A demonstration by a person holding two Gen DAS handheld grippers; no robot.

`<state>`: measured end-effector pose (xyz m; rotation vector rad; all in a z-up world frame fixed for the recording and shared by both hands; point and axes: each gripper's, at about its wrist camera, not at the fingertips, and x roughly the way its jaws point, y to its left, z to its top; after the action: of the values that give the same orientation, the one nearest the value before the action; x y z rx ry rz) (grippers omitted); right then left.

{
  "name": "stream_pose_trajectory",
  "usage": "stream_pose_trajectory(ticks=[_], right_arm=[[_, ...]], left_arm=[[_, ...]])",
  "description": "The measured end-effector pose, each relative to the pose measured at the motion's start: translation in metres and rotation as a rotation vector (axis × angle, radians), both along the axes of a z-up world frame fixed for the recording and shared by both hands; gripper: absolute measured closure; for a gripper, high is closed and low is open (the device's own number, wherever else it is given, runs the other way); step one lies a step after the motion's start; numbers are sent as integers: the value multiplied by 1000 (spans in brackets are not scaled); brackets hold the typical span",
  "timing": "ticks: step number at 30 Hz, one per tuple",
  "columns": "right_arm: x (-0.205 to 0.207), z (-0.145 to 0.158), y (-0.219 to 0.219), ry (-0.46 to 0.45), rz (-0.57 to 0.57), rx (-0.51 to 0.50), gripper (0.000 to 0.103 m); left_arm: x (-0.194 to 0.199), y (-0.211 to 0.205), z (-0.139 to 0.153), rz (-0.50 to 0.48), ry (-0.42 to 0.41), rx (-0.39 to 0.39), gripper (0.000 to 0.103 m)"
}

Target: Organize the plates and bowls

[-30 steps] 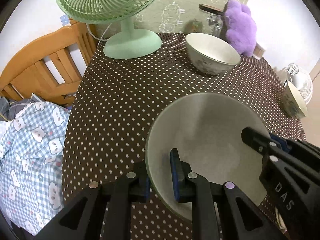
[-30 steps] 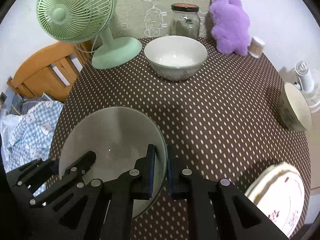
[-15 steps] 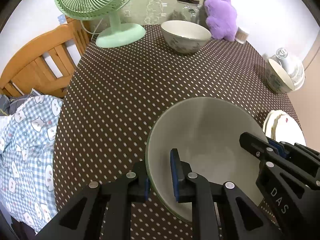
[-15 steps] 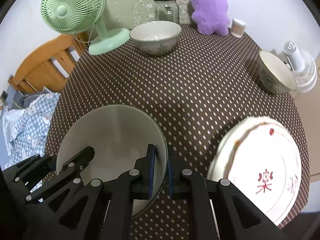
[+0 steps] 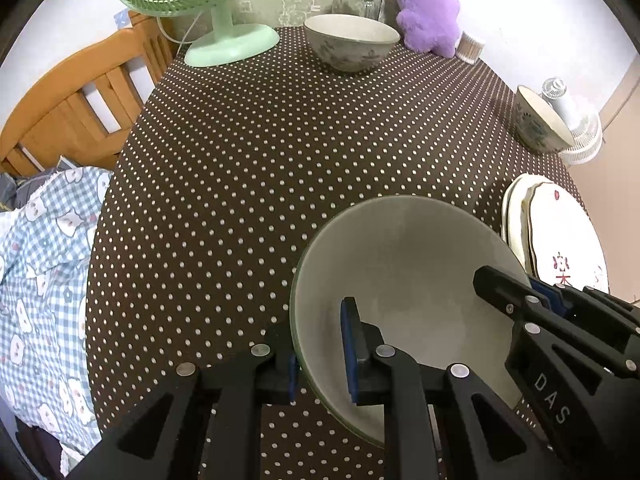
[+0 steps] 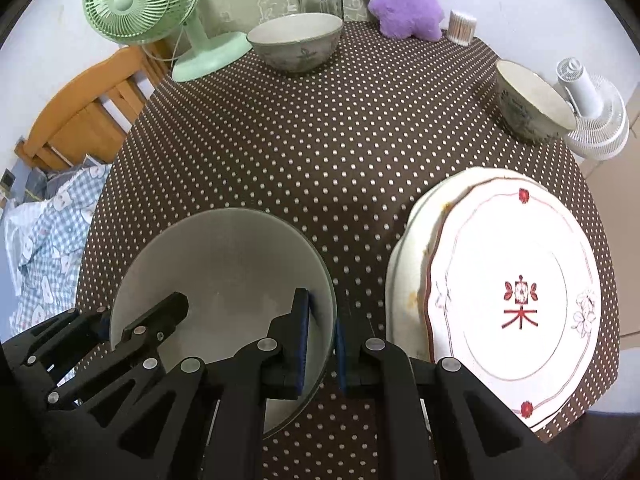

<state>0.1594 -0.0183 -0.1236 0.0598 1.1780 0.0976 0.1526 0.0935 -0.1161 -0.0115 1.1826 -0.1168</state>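
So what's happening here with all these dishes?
Someone is tidying dishes using two handheld grippers. The left gripper and right gripper both clamp the rim of a large grey bowl, on opposite sides. It is over the dotted tablecloth, beside stacked plates. Two smaller bowls wait farther back.

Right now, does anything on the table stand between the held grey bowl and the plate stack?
Nothing visible does. The large grey bowl, clamped at its rim by both hand-held grippers, has only bare brown polka-dot tablecloth between it and the stack of white red-patterned plates to its right.
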Motion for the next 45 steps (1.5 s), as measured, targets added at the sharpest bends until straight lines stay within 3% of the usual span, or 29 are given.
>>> stream_pose_trajectory(ticks=[8, 14, 18, 26, 32, 38, 45], right_arm=[[-3, -2, -1, 14, -4, -5, 88], [-5, -2, 2, 33, 2, 1, 88], [-5, 1, 4, 42, 1, -17, 73], [-5, 12, 2, 32, -11, -34, 69], [-3, 26, -11, 5, -63, -46, 45], [7, 46, -17, -38, -73, -57, 44], [29, 69, -24, -80, -73, -40, 44]], left_arm=[[-3, -4, -1, -4, -10, 10, 88], [-4, -4, 1, -18, -5, -1, 72], [-5, -3, 5, -40, -12, 5, 65], [0, 8, 15, -28, -16, -23, 45], [5, 16, 32, -31, -58, -32, 35], [17, 13, 48, -28, -84, -32, 33], [35, 10, 72, 0, -149, -20, 19]])
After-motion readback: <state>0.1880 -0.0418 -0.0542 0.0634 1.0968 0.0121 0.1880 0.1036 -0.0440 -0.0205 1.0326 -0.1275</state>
